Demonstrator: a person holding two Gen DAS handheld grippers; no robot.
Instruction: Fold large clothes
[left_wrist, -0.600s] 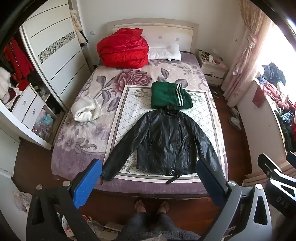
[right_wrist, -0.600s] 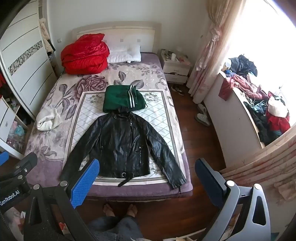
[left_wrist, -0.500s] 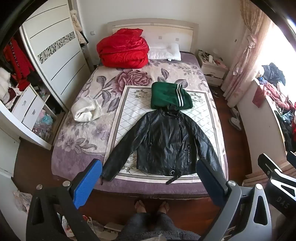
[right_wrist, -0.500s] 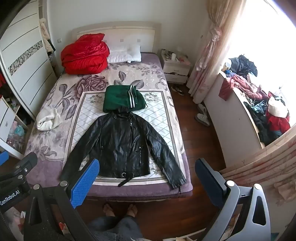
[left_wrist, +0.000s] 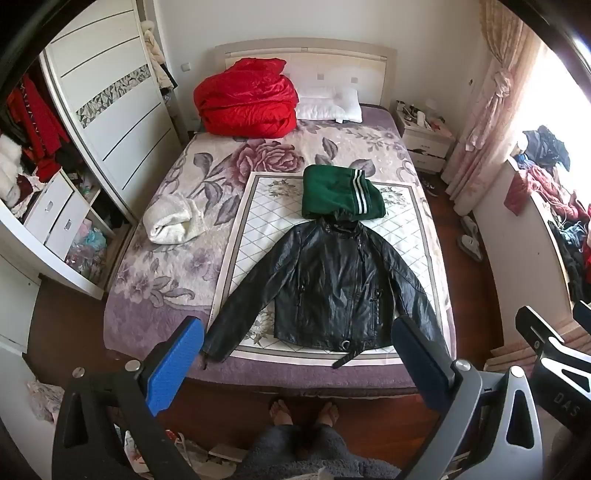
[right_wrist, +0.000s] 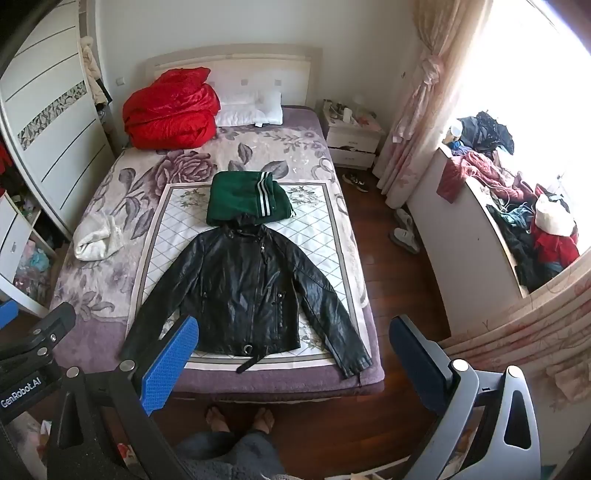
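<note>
A black leather jacket (left_wrist: 332, 288) lies flat, front up, sleeves spread, on a quilted mat (left_wrist: 258, 229) on the bed; it also shows in the right wrist view (right_wrist: 243, 291). A folded green garment with white stripes (left_wrist: 341, 192) sits just beyond its collar, also seen in the right wrist view (right_wrist: 247, 197). My left gripper (left_wrist: 295, 365) is open and empty, held above the floor at the foot of the bed. My right gripper (right_wrist: 291, 362) is open and empty too, beside it to the right.
A red quilt (left_wrist: 247, 99) and white pillow (left_wrist: 328, 105) lie at the bed's head. A white towel (left_wrist: 171, 219) lies on the bed's left side. A wardrobe (left_wrist: 110, 110) stands left, a nightstand (left_wrist: 426, 140) and clothes-piled ledge (right_wrist: 517, 221) right. The person's feet (left_wrist: 303, 411) stand on the wooden floor.
</note>
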